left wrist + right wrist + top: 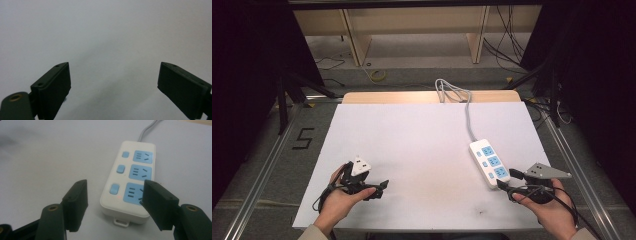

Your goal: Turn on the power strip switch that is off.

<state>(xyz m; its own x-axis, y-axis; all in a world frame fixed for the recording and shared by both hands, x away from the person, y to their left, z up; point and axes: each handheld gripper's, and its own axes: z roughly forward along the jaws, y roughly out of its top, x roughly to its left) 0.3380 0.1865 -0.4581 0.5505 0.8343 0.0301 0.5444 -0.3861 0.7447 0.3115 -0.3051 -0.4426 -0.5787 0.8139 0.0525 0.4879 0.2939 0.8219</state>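
A white power strip [488,162] with three blue sockets and three blue switches lies flat on the right of the white table top [412,145]. Its grey cable [469,117] runs off over the far edge. My right gripper [508,180] is open just short of the strip's near end. In the right gripper view the strip [132,170] lies straight ahead, and the right jaw overlaps its nearest socket; nothing is held in that gripper [115,202]. My left gripper [381,189] rests at the front left. Its jaws stand wide apart over bare table, so this gripper [113,85] is open and holds nothing.
A wooden strip [427,96] runs along the table's far edge. Beyond it are wooden shelf legs [357,42] and loose cables on the floor [507,45]. Metal rails [267,165] flank the table, and a "5" mark [303,138] is on the floor at left.
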